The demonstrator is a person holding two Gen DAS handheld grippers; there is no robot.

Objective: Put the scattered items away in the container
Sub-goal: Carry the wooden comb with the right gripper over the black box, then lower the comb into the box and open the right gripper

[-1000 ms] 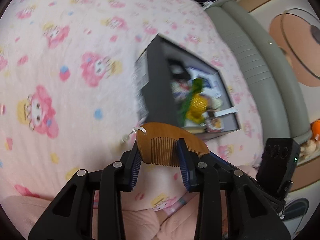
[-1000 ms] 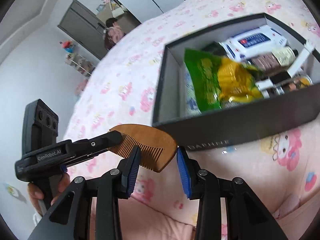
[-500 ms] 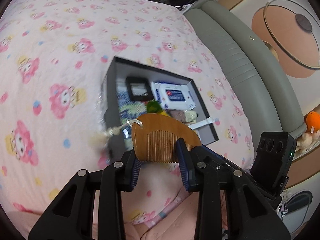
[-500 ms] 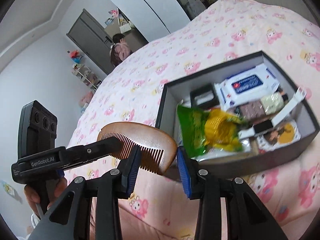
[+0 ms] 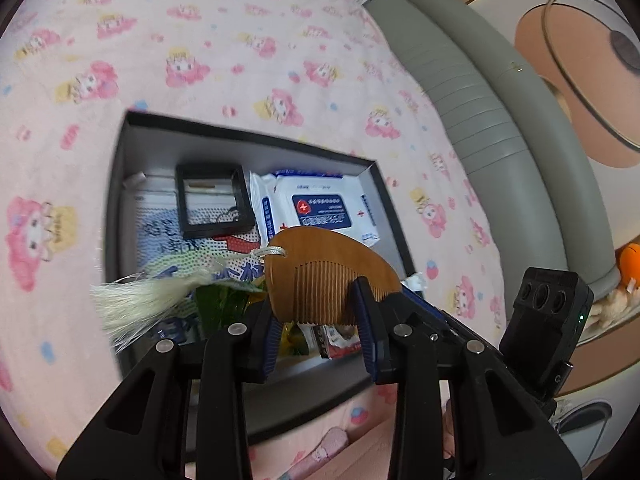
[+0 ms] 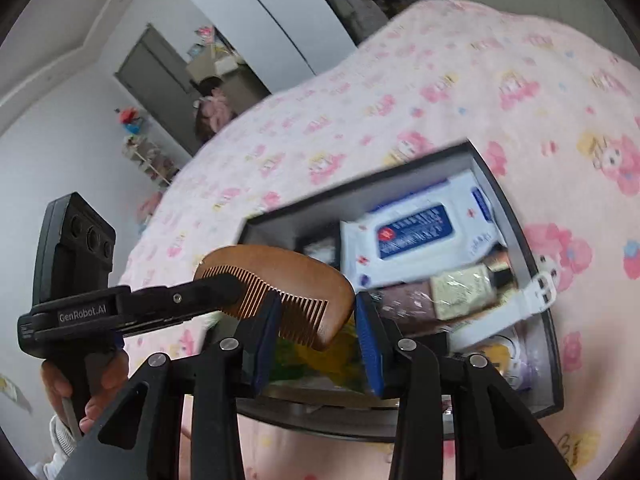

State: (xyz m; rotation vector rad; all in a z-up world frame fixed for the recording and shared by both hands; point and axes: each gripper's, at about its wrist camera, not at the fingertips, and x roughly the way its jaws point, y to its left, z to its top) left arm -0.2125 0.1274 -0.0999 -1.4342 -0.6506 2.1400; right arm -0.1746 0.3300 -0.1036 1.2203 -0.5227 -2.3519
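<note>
Both pairs of my fingers carry one wooden comb [image 5: 332, 264] in the air, just above the open black box [image 5: 248, 136] on the pink cartoon-print bed cover [image 5: 240, 40].

In the left wrist view my left gripper [image 5: 316, 308] fills the bottom of the frame. Its blue-padded fingers [image 5: 366, 320] are clamped on the comb's toothed middle, teeth pointing down. A white tassel [image 5: 140, 304] streams from the comb's cord toward the left edge. My right gripper [image 5: 416, 296] reaches in from the lower right and meets the comb's rounded right end.

In the right wrist view the comb [image 6: 280, 268] sits centre frame. My right gripper [image 6: 316, 312] is closed on its right end, one pad [image 6: 266, 328] across the teeth. My left gripper [image 6: 224, 288] comes in from the left edge, with its fingers over the comb's left end. My left hand [image 6: 96, 384] wraps its handle at lower left.

The box [image 6: 516, 216] lies right of centre and is already well filled. A white and blue wipes pack [image 6: 416, 228] lies toward its upper side. A white strap [image 6: 520, 300] crosses its right side. A green and yellow packet [image 6: 320, 356] shows between my right fingers. The left wrist view adds a small black-framed case [image 5: 212, 200] beside the wipes pack [image 5: 320, 208]. A grey padded headboard [image 5: 480, 100] runs down the upper right.
</note>
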